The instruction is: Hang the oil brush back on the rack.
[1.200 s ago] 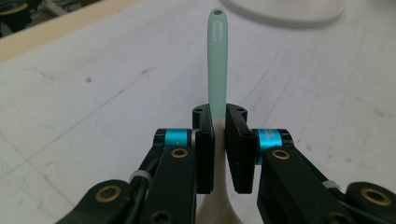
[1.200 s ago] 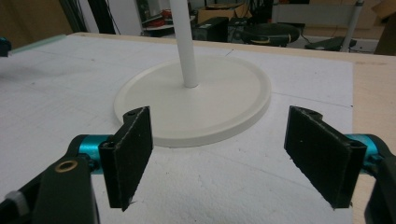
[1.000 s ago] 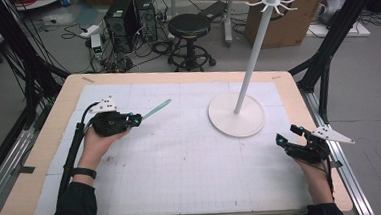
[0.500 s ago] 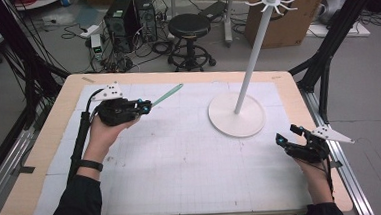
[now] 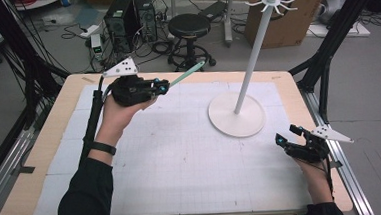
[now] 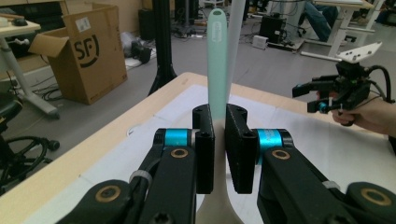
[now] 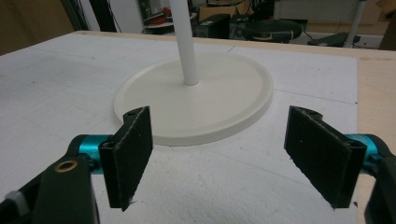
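Table (image 5: 183,188): a wooden top with a white gridded mat over it, across most of the high view.
Stand (image 5: 237,113): a white round base right of centre in the high view, with a thin pole that rises to small hooks at the upper right of the frame. The base also lies just beyond the right gripper's jaws in the right gripper view.
Left gripper (image 5: 163,85): held above the table at the upper left of the high view, its jaws closed on the spoon.
Right gripper (image 5: 284,134): low at the lower right of the high view, its jaws wide apart with nothing between them, near the base but not touching it.
Spoon (image 6: 217,56): pale green, its handle points up and away past the jaws in the left gripper view, its wider end lies below them; it is well apart from the right gripper.
Risk: the jaws hold only a narrow part of the handle, so I judge the spoon could turn or slip if it knocks against the pole.
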A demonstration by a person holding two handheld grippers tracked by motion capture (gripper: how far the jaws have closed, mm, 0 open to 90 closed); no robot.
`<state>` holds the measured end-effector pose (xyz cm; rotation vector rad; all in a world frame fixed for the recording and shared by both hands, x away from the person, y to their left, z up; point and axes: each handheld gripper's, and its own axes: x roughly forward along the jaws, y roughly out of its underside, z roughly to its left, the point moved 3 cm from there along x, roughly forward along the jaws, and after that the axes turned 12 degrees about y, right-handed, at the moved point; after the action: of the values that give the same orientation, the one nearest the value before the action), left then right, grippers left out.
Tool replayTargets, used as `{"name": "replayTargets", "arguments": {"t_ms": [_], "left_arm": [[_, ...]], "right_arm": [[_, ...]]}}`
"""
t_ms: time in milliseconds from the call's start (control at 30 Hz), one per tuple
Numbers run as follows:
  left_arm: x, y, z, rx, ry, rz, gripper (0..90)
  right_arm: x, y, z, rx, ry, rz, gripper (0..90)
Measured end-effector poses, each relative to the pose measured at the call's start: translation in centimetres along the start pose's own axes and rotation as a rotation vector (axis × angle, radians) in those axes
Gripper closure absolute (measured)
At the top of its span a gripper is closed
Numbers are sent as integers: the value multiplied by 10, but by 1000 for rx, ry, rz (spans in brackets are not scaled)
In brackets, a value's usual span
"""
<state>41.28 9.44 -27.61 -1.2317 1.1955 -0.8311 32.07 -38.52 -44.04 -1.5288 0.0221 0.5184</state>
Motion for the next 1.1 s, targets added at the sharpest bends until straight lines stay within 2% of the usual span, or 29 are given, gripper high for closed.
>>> {"name": "replayTargets", "arguments": {"t_ms": [100,367,633,767,1100], "left_arm": [[6,-14,-3,-7,23,-13,825],[19,-46,-8,-11,34,11,825],[30,-78,-16,10,43,19,825],[38,-93,-21,25,50,7,825],[51,-120,-31,54,56,-9,825]], "right_arm": [[0,0,0,-1,0,0,229],[0,0,-1,8,0,-3,229],[1,0,-1,4,-5,0,229],[1,0,-1,7,-5,-1,229],[1,0,-2,13,-10,-3,229]]}}
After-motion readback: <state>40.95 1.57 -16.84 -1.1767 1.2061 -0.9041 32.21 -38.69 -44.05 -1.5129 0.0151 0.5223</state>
